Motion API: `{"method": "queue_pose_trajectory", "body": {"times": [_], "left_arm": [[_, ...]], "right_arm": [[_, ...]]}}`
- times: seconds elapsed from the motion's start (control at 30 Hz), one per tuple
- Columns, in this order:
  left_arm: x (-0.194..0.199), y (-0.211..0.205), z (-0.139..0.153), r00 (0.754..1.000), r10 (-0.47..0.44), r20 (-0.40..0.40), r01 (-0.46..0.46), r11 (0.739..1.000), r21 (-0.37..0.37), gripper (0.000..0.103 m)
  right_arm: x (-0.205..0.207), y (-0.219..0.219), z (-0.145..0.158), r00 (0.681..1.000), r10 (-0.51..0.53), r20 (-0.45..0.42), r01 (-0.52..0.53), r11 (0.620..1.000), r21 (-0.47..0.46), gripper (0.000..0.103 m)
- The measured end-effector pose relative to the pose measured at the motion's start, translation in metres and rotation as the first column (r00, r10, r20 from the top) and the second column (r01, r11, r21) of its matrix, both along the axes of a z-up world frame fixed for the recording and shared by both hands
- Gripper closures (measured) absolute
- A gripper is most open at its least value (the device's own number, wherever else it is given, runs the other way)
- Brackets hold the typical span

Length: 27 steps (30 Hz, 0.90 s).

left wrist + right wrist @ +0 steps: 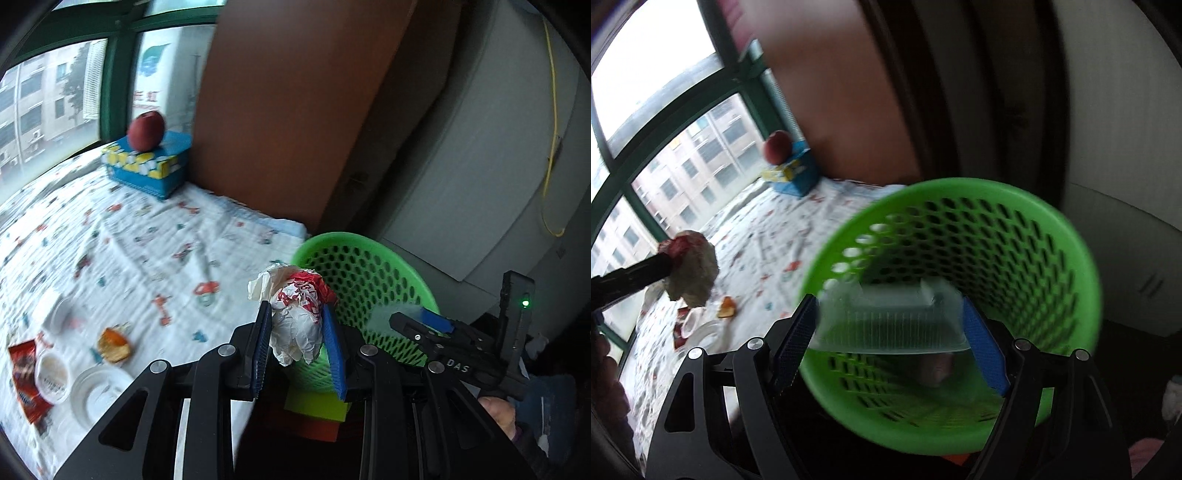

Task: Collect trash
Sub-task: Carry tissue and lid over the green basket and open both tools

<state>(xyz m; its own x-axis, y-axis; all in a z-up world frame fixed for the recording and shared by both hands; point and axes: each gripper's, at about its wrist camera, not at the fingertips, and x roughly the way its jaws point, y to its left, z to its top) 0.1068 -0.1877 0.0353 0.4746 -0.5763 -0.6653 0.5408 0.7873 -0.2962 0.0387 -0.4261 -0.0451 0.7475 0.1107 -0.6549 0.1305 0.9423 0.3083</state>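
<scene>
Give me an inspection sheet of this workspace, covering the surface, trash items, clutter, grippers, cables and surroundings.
Surface: white printed cloth covering the table.
Job's things: green perforated plastic basket; crumpled red-and-white paper wrapper; clear plastic container; red snack packet, white lids and orange food scrap on the cloth.
Clutter: red apple on blue tissue box.
Grippers: left gripper holds the wrapper; right gripper holds the container over the basket.
Cables: yellow cable on white wall.
Surroundings: green-framed window, brown panel.
</scene>
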Motion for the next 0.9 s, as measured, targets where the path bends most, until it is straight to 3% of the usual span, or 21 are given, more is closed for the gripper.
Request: {"method": "queue_pose_trajectory", "body": {"times": [0.37, 0.77, 0.83, 0.9], "left_arm": [[0.004, -0.053, -0.006, 0.997, -0.08, -0.006, 0.08, 0.996, 0.031, 0.075], [0.005, -0.093, -0.032, 0.991, -0.127, -0.051, 0.13, 0.989, 0.075, 0.073], [0.005, -0.097, -0.034, 0.99, -0.134, -0.054, 0.138, 0.988, 0.074, 0.069], [0.005, -0.1, -0.036, 0.989, -0.131, -0.061, 0.135, 0.988, 0.07, 0.056]], "right_arm": [[-0.021, -0.023, -0.002, 0.999, -0.053, 0.009, 0.053, 0.998, -0.023, 0.023], [-0.045, -0.033, 0.004, 0.995, -0.085, 0.055, 0.086, 0.996, -0.033, 0.019], [-0.047, -0.033, 0.004, 0.995, -0.086, 0.058, 0.088, 0.996, -0.027, 0.019], [-0.05, -0.034, 0.004, 0.994, -0.087, 0.06, 0.088, 0.996, -0.024, 0.019]]}}
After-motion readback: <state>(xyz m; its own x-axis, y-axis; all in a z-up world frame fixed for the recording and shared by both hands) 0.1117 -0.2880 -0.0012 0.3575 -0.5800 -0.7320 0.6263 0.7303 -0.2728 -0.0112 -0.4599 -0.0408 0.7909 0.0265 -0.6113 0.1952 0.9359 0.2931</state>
